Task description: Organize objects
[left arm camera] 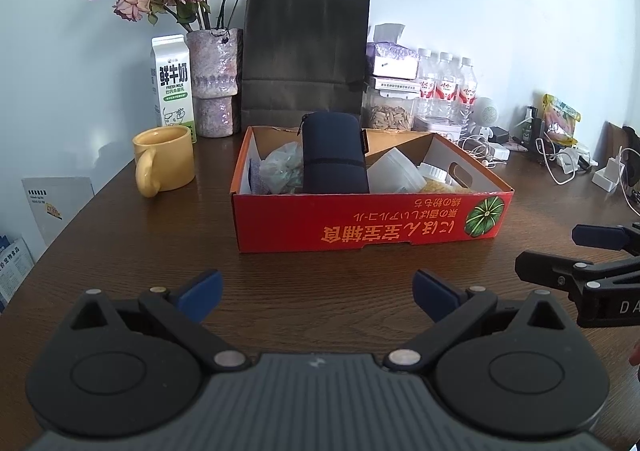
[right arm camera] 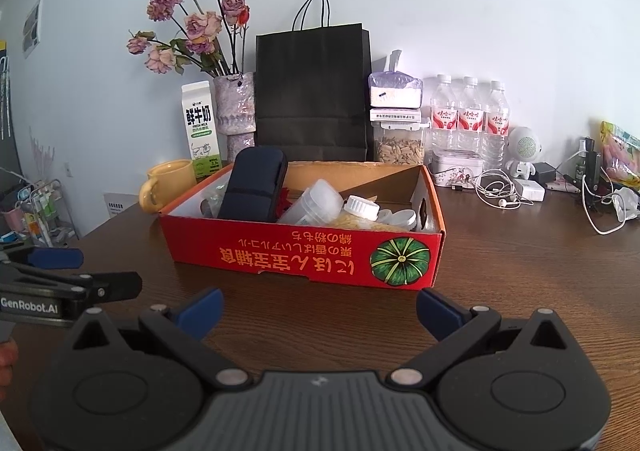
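A red cardboard box (left arm camera: pixel 360 223) with a pumpkin print sits mid-table; it also shows in the right wrist view (right arm camera: pixel 304 255). Inside it are a dark blue pouch (left arm camera: pixel 334 155) leaning upright, a clear plastic bag (left arm camera: pixel 282 169), a white container (left arm camera: pixel 396 171) and a white-capped bottle (right arm camera: pixel 362 209). My left gripper (left arm camera: pixel 318 293) is open and empty, just in front of the box. My right gripper (right arm camera: pixel 320 309) is open and empty, also in front of the box, to the right of the left one.
A yellow mug (left arm camera: pixel 164 159), a milk carton (left arm camera: pixel 172 83), a vase of dried roses (left arm camera: pixel 214 79) and a black paper bag (left arm camera: pixel 306 55) stand behind the box. Water bottles (right arm camera: pixel 468 119), a seed jar (right arm camera: pixel 398 143), cables and chargers (right arm camera: pixel 520 191) crowd the back right.
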Demonstrator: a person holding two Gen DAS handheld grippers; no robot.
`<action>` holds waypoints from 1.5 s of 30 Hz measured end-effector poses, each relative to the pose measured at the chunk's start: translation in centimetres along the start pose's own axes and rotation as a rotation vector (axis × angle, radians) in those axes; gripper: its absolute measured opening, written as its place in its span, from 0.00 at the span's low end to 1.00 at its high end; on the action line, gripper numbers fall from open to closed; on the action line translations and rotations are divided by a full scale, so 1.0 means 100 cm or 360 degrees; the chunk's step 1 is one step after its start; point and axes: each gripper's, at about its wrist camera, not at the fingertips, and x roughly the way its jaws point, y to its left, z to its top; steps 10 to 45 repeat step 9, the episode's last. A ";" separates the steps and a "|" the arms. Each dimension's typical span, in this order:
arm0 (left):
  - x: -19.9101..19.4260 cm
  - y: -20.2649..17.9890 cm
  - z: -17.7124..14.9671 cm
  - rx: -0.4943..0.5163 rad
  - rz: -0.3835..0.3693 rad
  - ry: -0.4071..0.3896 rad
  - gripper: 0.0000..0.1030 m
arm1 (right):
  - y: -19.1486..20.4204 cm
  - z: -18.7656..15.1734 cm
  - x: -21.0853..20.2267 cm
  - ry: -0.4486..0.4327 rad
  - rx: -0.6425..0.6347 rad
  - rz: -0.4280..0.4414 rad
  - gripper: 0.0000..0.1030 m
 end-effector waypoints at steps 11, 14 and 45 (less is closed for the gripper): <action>0.000 0.000 -0.003 -0.0008 -0.0016 0.0000 1.00 | 0.001 -0.001 0.002 0.0003 -0.0001 0.0000 1.00; 0.000 0.000 -0.003 -0.0008 -0.0016 0.0000 1.00 | 0.001 -0.001 0.002 0.0003 -0.0001 0.0000 1.00; 0.000 0.000 -0.003 -0.0008 -0.0016 0.0000 1.00 | 0.001 -0.001 0.002 0.0003 -0.0001 0.0000 1.00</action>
